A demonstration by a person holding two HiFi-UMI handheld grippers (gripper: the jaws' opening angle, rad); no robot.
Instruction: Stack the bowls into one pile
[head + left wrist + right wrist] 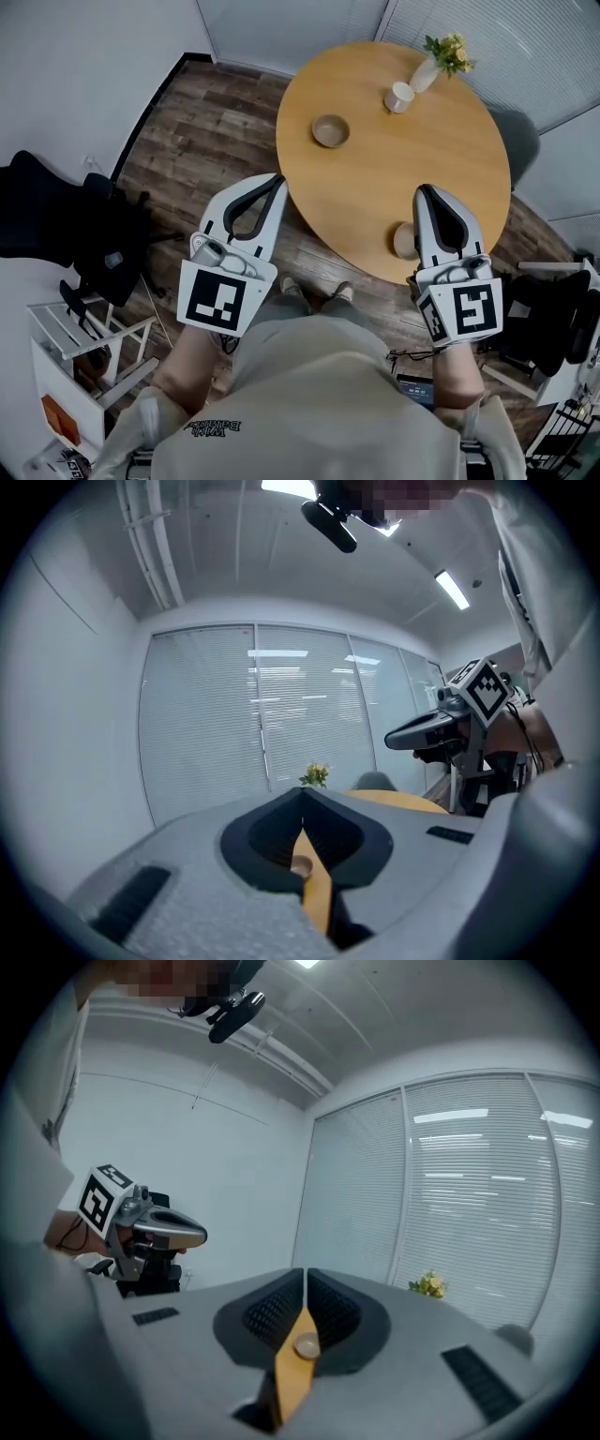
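Table (375, 178): round and wood-topped. We record two bowls, a cup and a vase on it.
Far bowl (330, 130): upright, toward the table's left edge, well apart from the other bowl.
Near bowl (404, 242): at the table's near edge, partly covered in the head view by the right gripper. We cannot tell whether the two touch.
Stacking: not done; we find the two bowls standing singly.
Cup (398, 97): toward the far edge, just beside the vase (424, 75), which holds yellow flowers.
Left gripper (278, 179): jaws pressed together at the tips, nothing pinched. It is held just off the table's left near edge, over the wood floor (216, 122).
Right gripper (424, 191): jaws pressed together, nothing pinched. Its tips are over the tabletop just inside the near edge.
Gripper views: behind each pair of closed tips we see only a thin slice of tabletop and a small bowl, far off.
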